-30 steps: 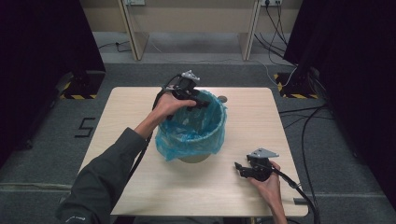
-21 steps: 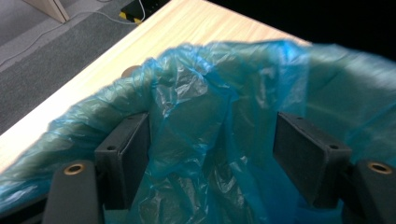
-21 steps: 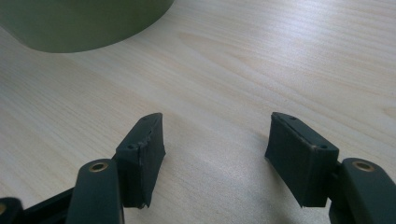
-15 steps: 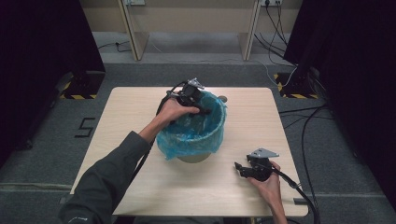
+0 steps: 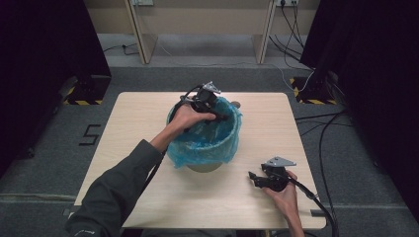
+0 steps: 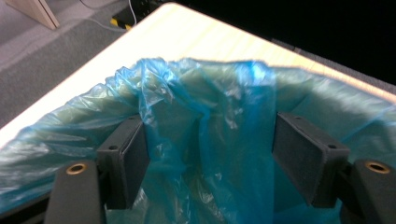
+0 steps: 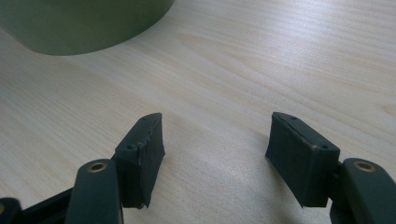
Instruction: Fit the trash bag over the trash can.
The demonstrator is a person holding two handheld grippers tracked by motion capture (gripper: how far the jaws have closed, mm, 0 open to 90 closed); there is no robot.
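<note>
Grey carpet floor (image 5: pixel 346 163) under pale wooden table (image 5: pixel 276 123)

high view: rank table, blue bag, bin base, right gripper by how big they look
1. table
2. blue bag
3 and 4. right gripper and bin base look alike; the bag hides most of the bin, so no ranking.

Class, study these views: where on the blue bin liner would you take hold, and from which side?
Probably the bunched fold of the blue bin liner at the bin's far rim, from above: there the film stands up gathered between the left gripper's open jaws.
</note>
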